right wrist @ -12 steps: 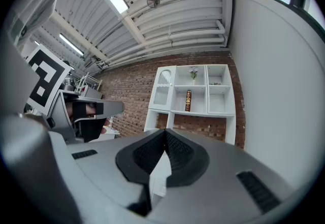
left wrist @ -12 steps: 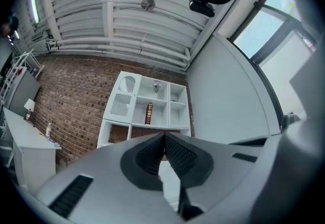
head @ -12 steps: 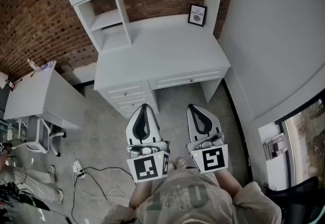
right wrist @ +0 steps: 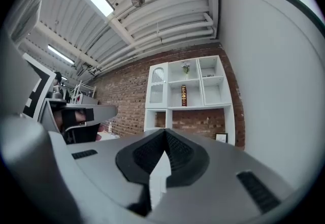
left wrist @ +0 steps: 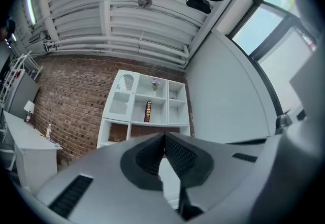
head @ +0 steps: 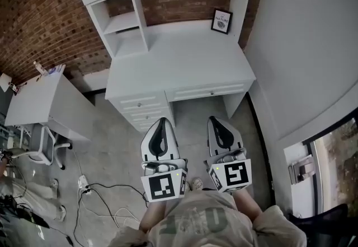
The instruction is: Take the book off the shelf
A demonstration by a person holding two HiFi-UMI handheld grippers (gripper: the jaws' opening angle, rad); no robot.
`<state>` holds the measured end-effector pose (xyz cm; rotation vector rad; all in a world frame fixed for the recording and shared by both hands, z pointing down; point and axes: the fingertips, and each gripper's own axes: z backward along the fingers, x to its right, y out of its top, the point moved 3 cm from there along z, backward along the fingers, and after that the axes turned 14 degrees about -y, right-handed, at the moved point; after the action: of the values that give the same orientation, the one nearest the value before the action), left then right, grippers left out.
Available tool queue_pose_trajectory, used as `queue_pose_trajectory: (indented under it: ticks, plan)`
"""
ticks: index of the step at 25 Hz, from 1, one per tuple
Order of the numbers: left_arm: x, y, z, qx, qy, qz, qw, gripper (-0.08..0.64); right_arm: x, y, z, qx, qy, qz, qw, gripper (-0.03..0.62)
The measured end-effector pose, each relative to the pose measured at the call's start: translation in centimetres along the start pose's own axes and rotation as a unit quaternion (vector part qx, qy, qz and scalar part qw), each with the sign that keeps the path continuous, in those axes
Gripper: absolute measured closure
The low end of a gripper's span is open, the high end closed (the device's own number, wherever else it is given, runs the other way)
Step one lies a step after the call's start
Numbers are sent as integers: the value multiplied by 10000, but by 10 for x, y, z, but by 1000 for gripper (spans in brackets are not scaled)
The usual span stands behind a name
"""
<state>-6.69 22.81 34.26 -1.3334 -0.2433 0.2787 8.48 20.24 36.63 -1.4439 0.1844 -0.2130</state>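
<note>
The left gripper (head: 162, 121) is hanging close in front of the person's shirt (head: 196, 222), over the grey floor (head: 112, 150). In the left gripper view its jaws are meeting at the tips, with nothing between them and nothing touching them. The right gripper (head: 216, 119) is sitting just beside it at the same height. In the right gripper view its jaws are likewise lying together and carrying nothing. Both grippers are pointing toward the white desk (head: 179, 66) and are well apart from it.

Cables (head: 106, 198) are trailing across the floor to the person's left, near a white chair (head: 42, 148) and a white side table (head: 39, 100).

On the desk, a small framed picture (head: 221, 21) is leaning at the back right corner. Above the desk, a white shelf unit (right wrist: 175, 108) is standing against the brick wall (head: 39, 16). The book (right wrist: 184, 95), dark red, is standing upright alone in the middle compartment of the unit's lower row of cubbies. A small vase with a flower (right wrist: 186, 68) is occupying the compartment directly above it. The book is well apart from both grippers.
</note>
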Motion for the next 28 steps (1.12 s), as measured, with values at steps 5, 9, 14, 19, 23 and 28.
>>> queue_pose_trajectory:
  ticks: [5, 9, 14, 19, 23, 28]
  plan:
    - [3, -8, -9, -175, 122, -113, 9997, 548, 10, -2, -3, -197, 162, -731, 9970, 578]
    - [8, -13, -18, -284, 106, -60, 9995, 548, 20, -5, -7, -243, 72, -559, 9981, 578]
    - [14, -14, -27, -375, 159, -20, 9992, 548, 37, -13, -20, -361, 81, -703, 9968, 578]
    - [18, -19, -38, -363, 15, -44, 9993, 548, 35, -15, -37, -198, 246, -600, 9977, 578]
    - [15, -26, -59, -270, -137, -108, 9995, 548, 37, -18, -56, -89, 215, -554, 9982, 578]
    - [-20, -32, -98, -7, -52, -50, 10000, 548, 46, -18, -97, 79, 96, -460, 9989, 578]
